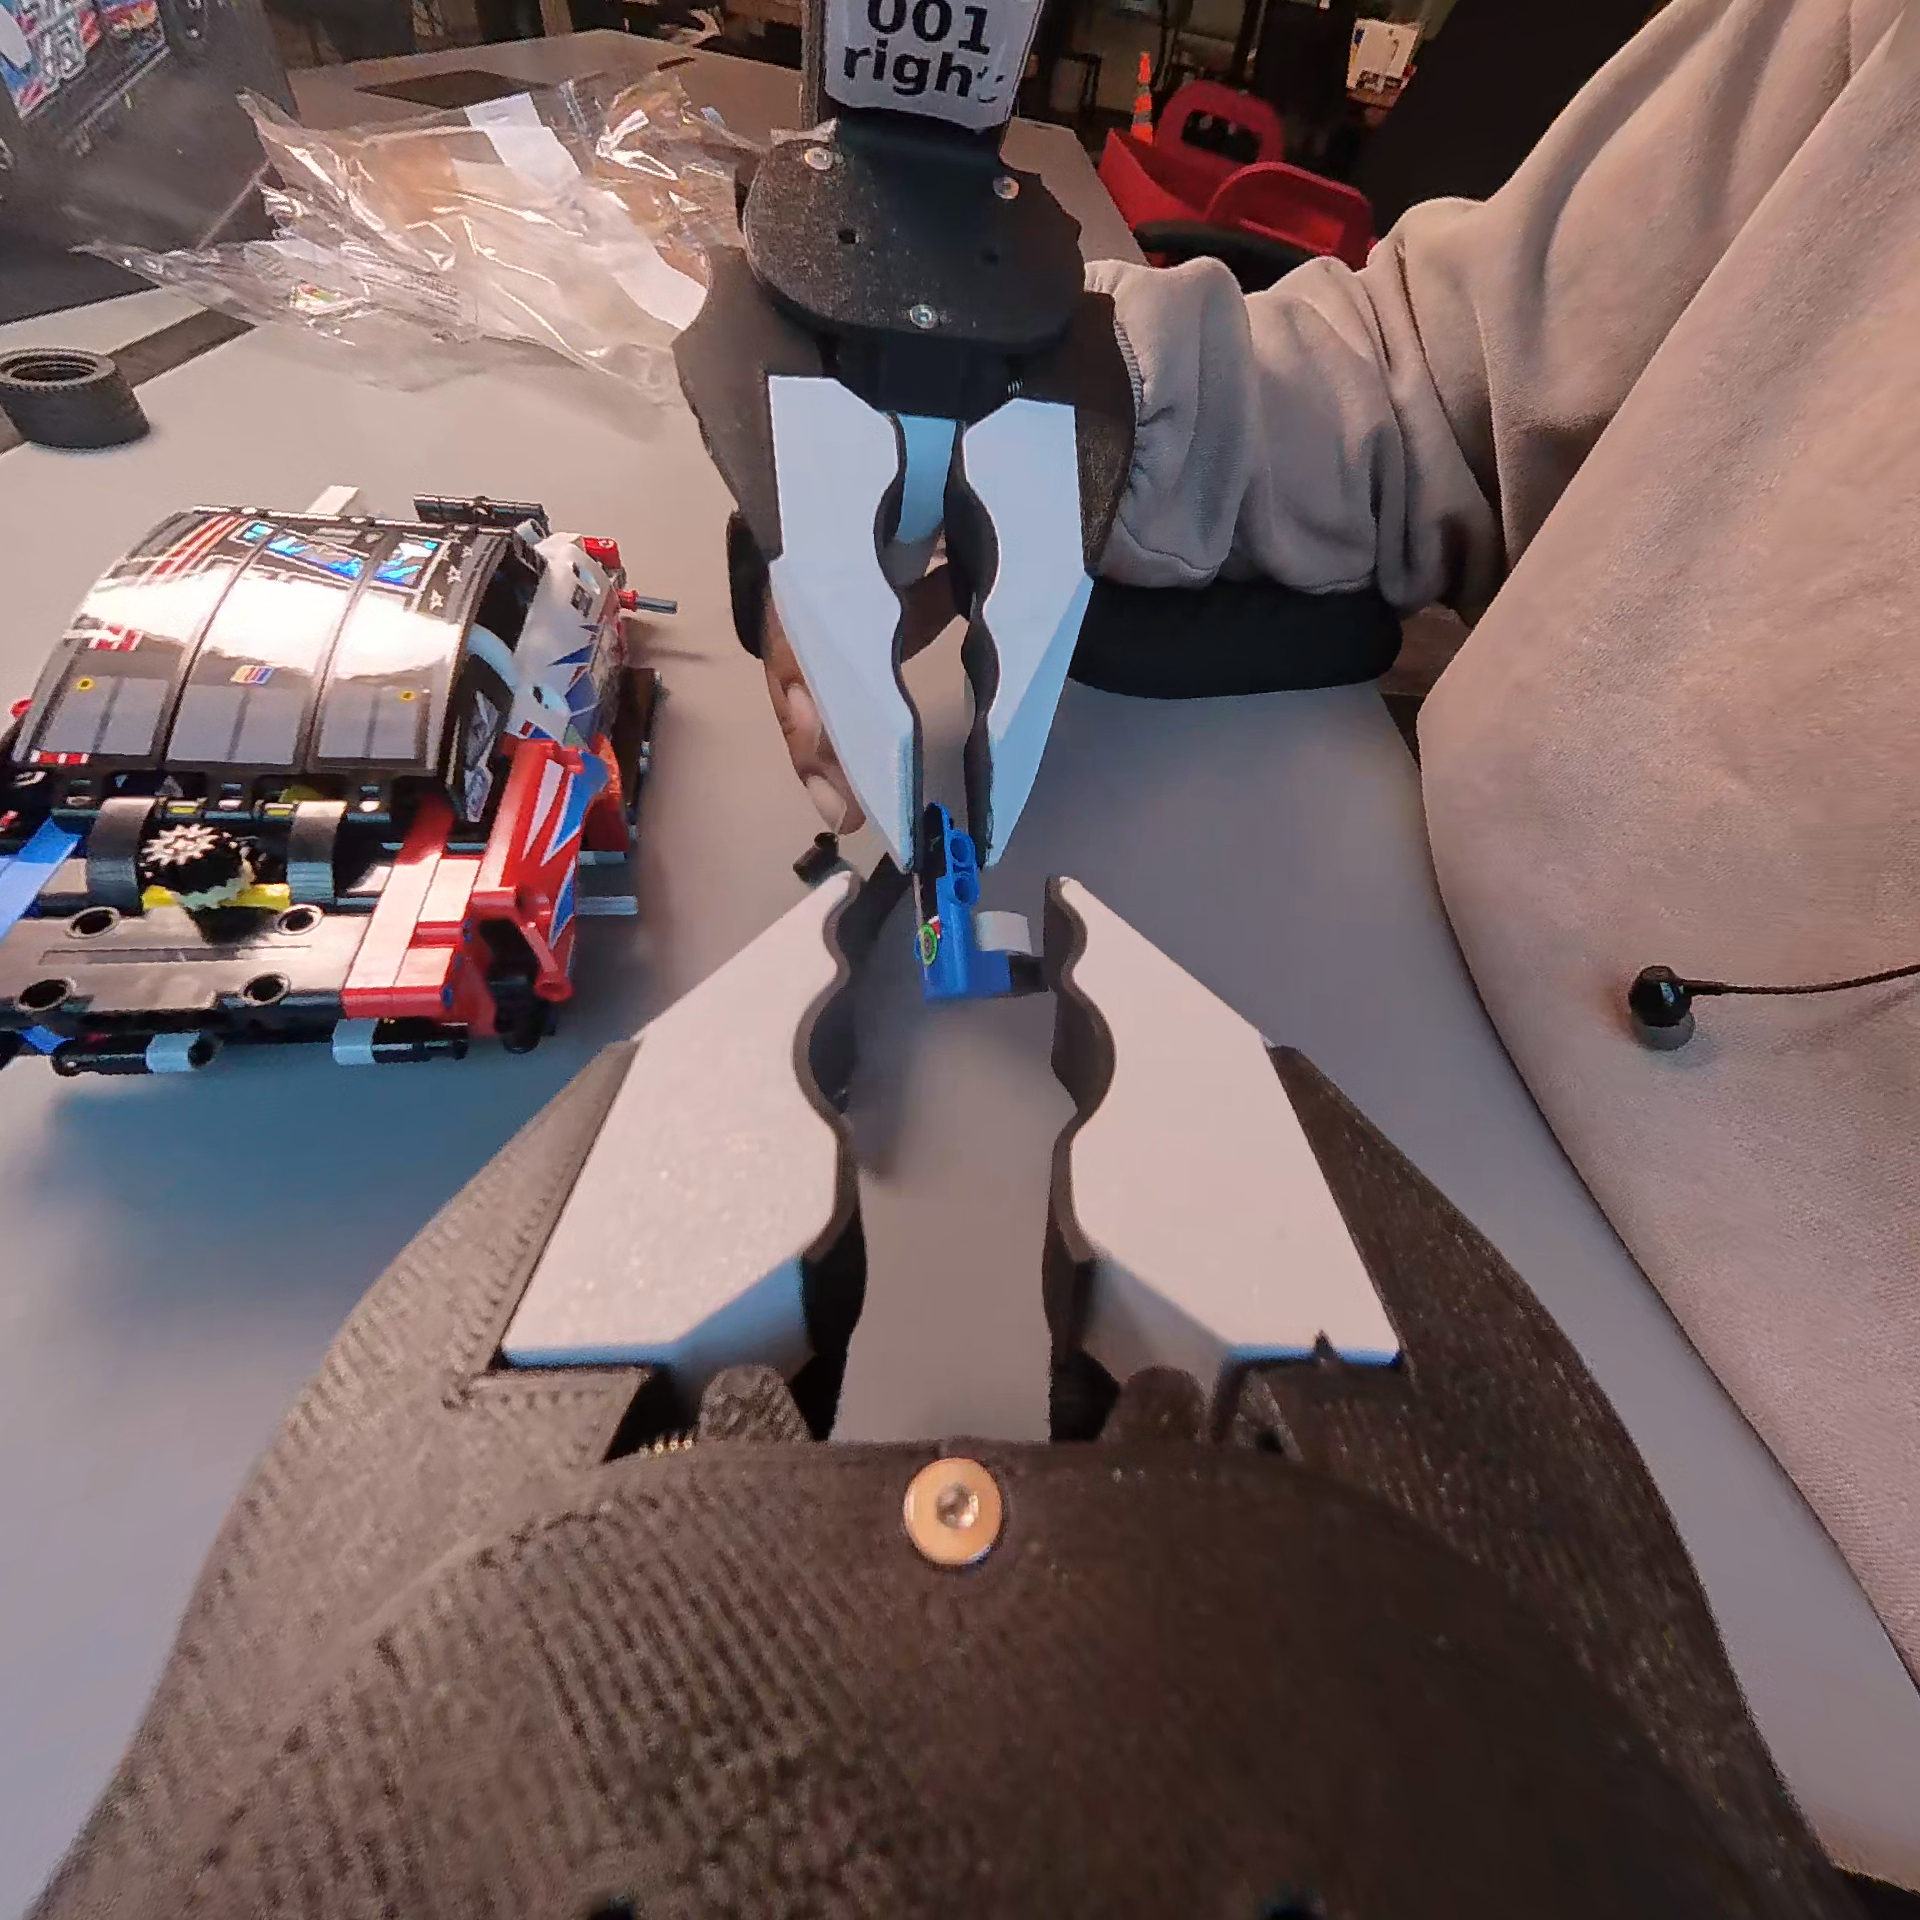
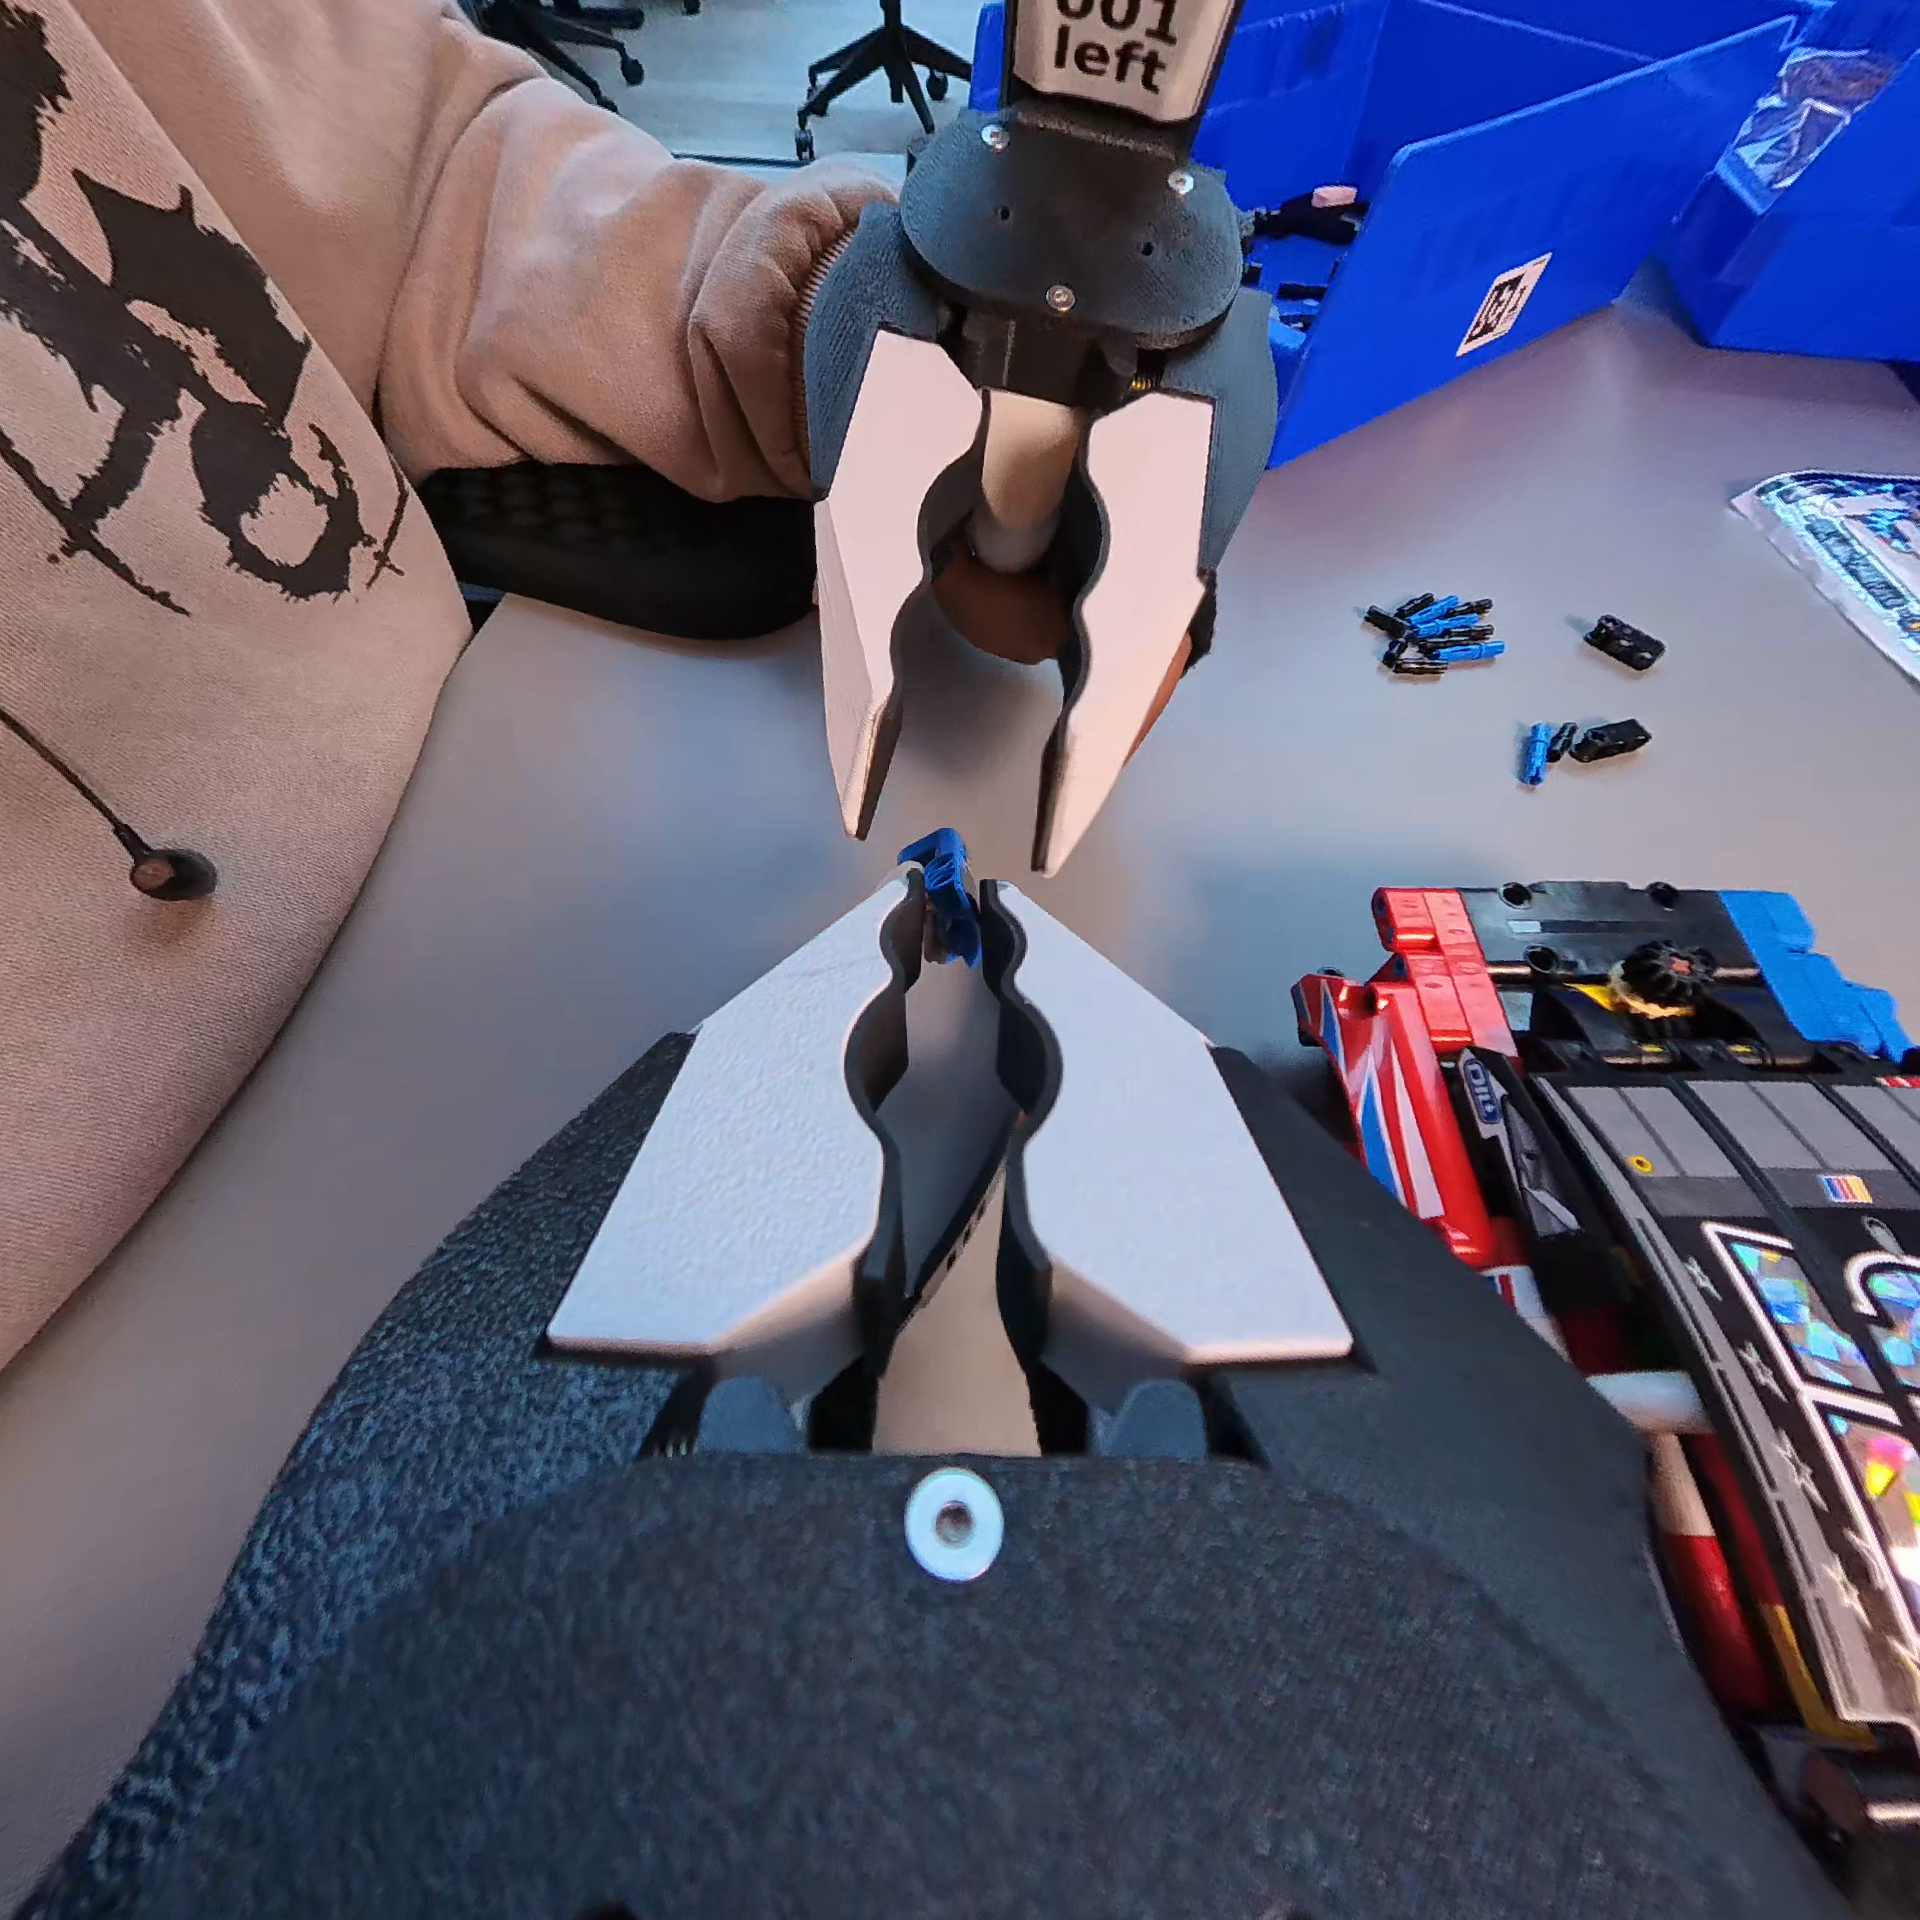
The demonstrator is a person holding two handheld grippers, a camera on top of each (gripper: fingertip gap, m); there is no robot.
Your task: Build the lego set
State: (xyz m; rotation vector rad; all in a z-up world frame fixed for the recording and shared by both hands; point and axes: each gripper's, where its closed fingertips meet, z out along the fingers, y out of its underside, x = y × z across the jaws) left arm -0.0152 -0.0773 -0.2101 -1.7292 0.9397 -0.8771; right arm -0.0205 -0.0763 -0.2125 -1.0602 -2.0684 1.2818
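Note:
My right gripper (image 2: pixel 945 891) is shut on a small blue lego piece (image 2: pixel 943 883) and holds it above the grey table. In the left wrist view the right gripper (image 1: pixel 951 847) comes down from the top, with the blue piece (image 1: pixel 961 966) hanging from its tips; a grey part sticks out on the piece's right side. My left gripper (image 1: pixel 956 888) is open, with its fingertips on either side of the blue piece and not touching it. It shows from the top in the right wrist view (image 2: pixel 951 847). The part-built red, black and blue lego car (image 1: pixel 312 779) (image 2: pixel 1610 1143) sits beside them.
Clear plastic bags (image 1: pixel 468 208) and a black tyre (image 1: pixel 68 400) lie far left. A black pin (image 1: pixel 821 857) lies near the tips. Loose blue and black pins (image 2: pixel 1439 634), black pieces (image 2: pixel 1626 639), a sticker sheet (image 2: pixel 1849 561) and blue bins (image 2: pixel 1558 208) are beyond. A person's beige hoodie (image 1: pixel 1662 727) is close. Only a small space, under 4 cm, lies between the two pairs of fingers. The black pin (image 1: pixel 821 857) is about 9 centimetres from my right fingertips.

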